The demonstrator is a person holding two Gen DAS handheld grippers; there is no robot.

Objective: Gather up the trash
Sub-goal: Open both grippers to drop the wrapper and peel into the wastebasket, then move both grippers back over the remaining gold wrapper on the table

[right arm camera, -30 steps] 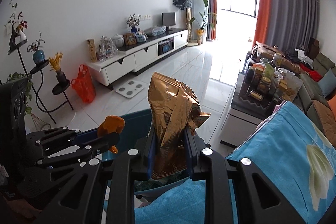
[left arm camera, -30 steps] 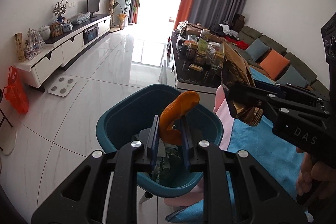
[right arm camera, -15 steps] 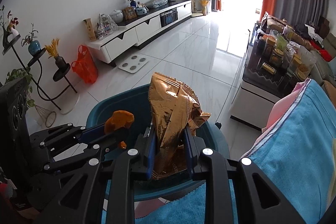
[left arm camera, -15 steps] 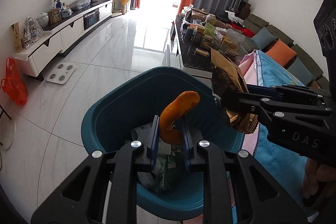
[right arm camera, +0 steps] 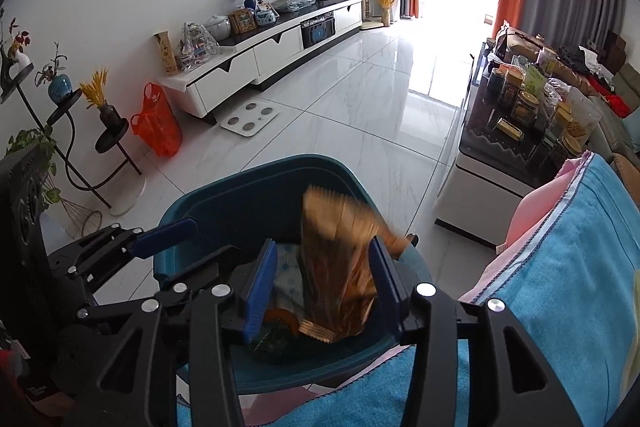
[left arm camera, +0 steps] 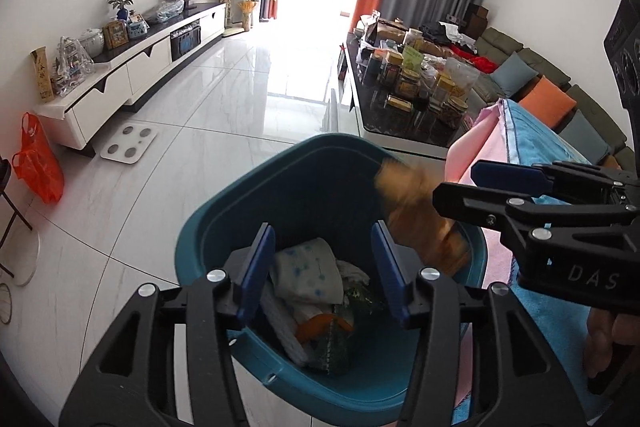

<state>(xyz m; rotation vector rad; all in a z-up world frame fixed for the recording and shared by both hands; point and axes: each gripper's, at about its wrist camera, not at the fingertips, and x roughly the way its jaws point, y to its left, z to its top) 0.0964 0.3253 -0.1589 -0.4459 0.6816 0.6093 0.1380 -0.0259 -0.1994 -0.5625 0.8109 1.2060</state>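
Note:
A teal trash bin (left arm camera: 320, 163) stands on the floor below both grippers; it also shows in the right wrist view (right arm camera: 256, 183). My left gripper (left arm camera: 322, 267) is open and empty above the bin. The orange peel (left arm camera: 320, 325) lies inside among white tissue and dark wrappers. My right gripper (right arm camera: 322, 281) is open; the gold snack bag (right arm camera: 340, 267) is blurred between its fingers, falling into the bin. The bag also shows blurred in the left wrist view (left arm camera: 420, 215), under the right gripper (left arm camera: 476, 187).
A blue towel (right arm camera: 568, 267) with a pink cloth covers a surface at right. A black coffee table (left arm camera: 400, 115) with jars stands behind the bin. A white TV cabinet (right arm camera: 272, 55), an orange plastic bag (right arm camera: 156, 123) and a plant stand (right arm camera: 80, 147) line the left wall.
Both grippers have opened over the bin. The orange peel has dropped in, and the gold bag is falling from the right gripper.

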